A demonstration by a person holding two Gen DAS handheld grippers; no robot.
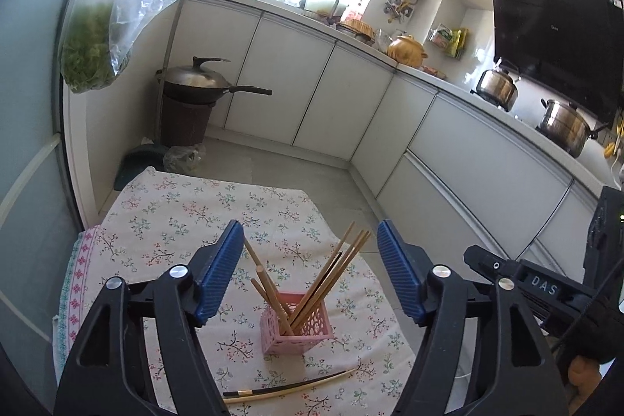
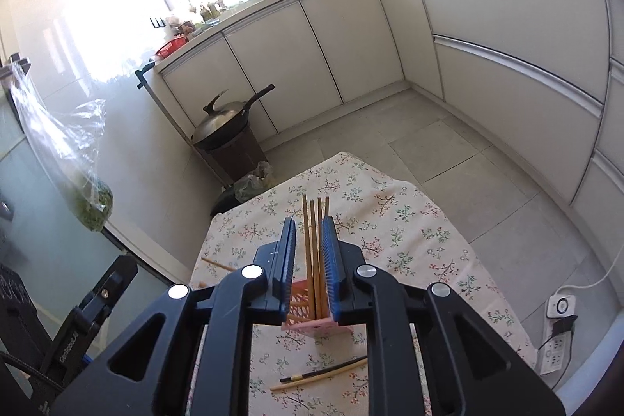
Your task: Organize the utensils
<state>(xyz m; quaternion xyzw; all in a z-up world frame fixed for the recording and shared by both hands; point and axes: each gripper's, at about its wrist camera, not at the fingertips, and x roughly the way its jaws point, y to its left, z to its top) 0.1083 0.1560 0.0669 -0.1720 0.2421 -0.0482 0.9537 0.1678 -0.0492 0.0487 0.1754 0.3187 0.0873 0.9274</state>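
Left gripper (image 1: 308,271): jaws wide, nothing held. Right gripper (image 2: 308,268): jaws narrow, a bundle of thin tan bamboo chopsticks (image 2: 315,244) between the ribbed blue pads (image 2: 289,260); contact not discernible. Bundle upright in a small pink perforated plastic holder (image 1: 296,328), directly ahead of both grippers on the floral cotton tablecloth (image 1: 175,221). Below the holder, two loose chopsticks (image 1: 288,386), one dark, one pale. Judged light, stiff, smooth, prone to slip; take hold mid-shaft. Holder light, easily tipped.
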